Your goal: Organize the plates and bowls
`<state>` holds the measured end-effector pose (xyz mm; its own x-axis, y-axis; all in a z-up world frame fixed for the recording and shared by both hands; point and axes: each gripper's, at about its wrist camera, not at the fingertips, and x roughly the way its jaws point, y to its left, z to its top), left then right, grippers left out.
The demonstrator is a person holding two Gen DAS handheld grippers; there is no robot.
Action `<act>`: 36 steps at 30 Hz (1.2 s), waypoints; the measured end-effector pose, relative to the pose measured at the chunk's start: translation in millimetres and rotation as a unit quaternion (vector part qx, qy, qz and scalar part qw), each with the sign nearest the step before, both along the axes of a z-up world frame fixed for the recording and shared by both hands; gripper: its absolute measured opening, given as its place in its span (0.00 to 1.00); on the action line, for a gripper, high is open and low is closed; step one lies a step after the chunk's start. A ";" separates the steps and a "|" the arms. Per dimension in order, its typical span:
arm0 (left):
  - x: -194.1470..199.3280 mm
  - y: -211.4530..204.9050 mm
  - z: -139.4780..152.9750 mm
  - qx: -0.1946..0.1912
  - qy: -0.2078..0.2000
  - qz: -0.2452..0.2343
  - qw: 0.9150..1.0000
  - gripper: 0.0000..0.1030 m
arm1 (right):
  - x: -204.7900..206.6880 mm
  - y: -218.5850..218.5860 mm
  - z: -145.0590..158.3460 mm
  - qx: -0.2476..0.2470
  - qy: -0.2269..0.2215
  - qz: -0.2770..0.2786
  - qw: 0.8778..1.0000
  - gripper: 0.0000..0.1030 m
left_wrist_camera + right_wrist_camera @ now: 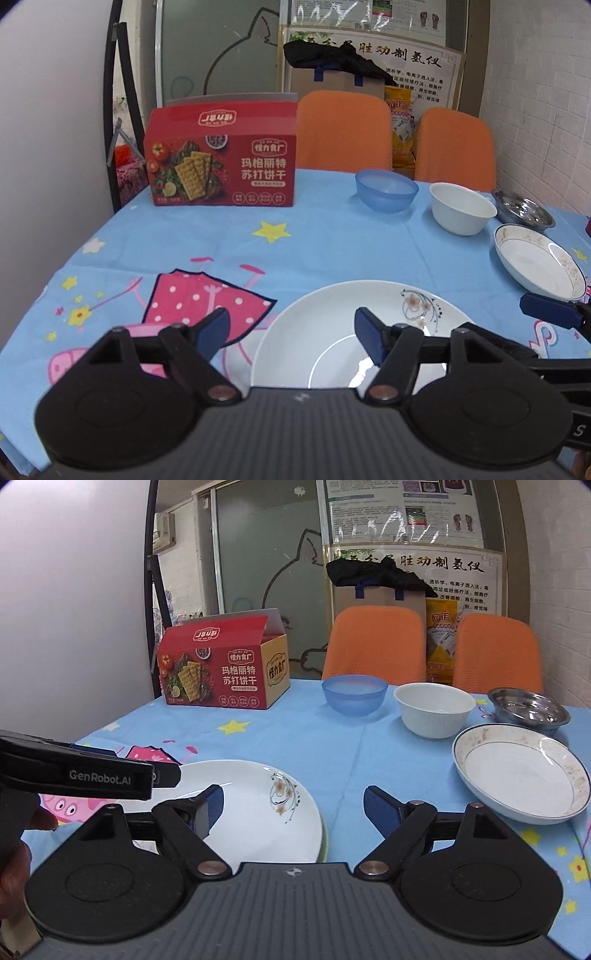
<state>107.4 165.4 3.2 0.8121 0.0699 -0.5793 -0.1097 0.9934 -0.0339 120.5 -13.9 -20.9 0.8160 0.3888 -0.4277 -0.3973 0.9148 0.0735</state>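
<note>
The left gripper [162, 775] reads "GenRobot.AI"; the red cracker box [221, 162] reads "玛格丽特 苏打饼干".

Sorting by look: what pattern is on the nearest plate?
Brown flower sprig on the round white plate rim; clearest in right wrist view.

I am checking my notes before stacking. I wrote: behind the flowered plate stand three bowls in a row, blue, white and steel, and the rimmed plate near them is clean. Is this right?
One detail is wrong: the rimmed plate is not clean. The right wrist view shows brownish residue around its inner rim. The rest holds: blue bowl, white bowl and steel bowl stand in a row behind the flowered plate.
</note>
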 end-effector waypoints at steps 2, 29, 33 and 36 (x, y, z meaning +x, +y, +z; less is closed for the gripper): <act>1.5 -6.4 1.6 -0.005 0.004 -0.004 1.000 0.68 | 0.9 -8.6 -1.3 0.001 0.006 -0.009 1.000 1.00; 61.0 -190.4 -4.5 0.038 0.059 -0.149 0.986 0.71 | 12.3 -205.5 -22.3 0.063 0.059 -0.201 0.976 1.00; 75.1 -200.6 -6.9 0.044 0.069 -0.152 0.985 0.71 | 26.5 -222.0 -17.4 0.065 0.054 -0.205 0.975 1.00; 85.3 -204.0 -7.1 0.045 0.075 -0.151 0.985 0.71 | 41.5 -224.9 -12.6 0.056 0.050 -0.198 0.977 1.00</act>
<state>192.7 -38.6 -3.9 0.7101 -0.1052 -0.6962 0.1948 0.9795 0.0507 162.0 -238.8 -33.5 0.8681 0.0997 -0.4863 0.0011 0.9792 0.2027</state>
